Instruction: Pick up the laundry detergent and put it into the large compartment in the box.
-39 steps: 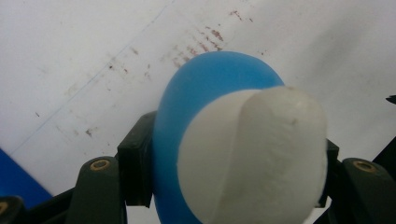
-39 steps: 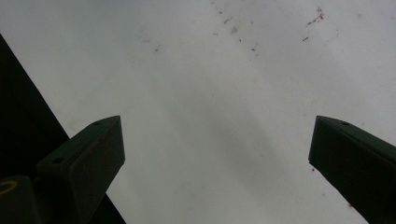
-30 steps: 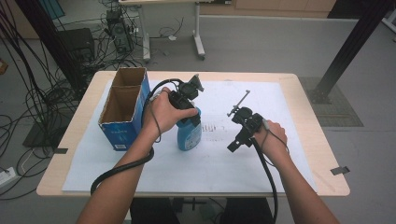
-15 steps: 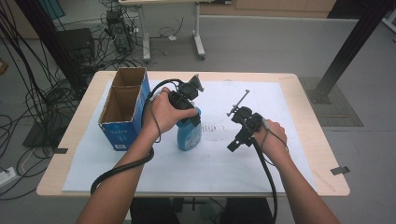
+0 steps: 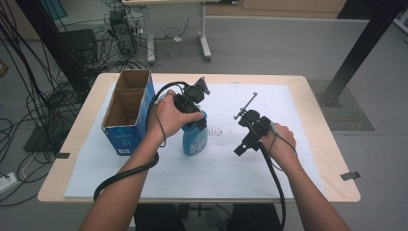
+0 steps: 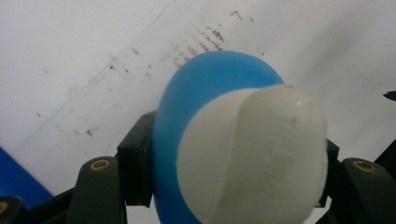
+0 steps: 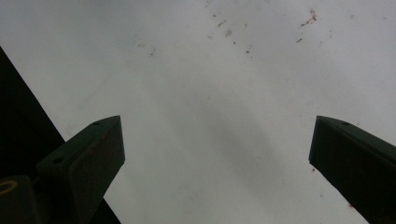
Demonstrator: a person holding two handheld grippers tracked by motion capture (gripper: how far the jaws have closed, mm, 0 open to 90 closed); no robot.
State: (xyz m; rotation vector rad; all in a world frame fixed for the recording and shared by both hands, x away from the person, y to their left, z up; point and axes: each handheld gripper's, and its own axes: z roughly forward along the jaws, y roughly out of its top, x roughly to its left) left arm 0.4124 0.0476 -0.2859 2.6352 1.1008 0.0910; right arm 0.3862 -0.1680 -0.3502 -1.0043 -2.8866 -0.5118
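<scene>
A blue bottle with a white cap stands upright on the white sheet near the table's middle. My left gripper comes down on it from above, jaws shut on the bottle's top; in the left gripper view the black pads press both sides of the blue bottle. My right gripper hovers low over the sheet to the right of the bottle, pointing down. In the right gripper view my right gripper stands wide open, with nothing but paper between the jaws.
An open blue cardboard box with two compartments stands at the left of the table, close to the bottle. Faint brown marks dot the sheet between the grippers. Cables and table legs lie on the floor beyond.
</scene>
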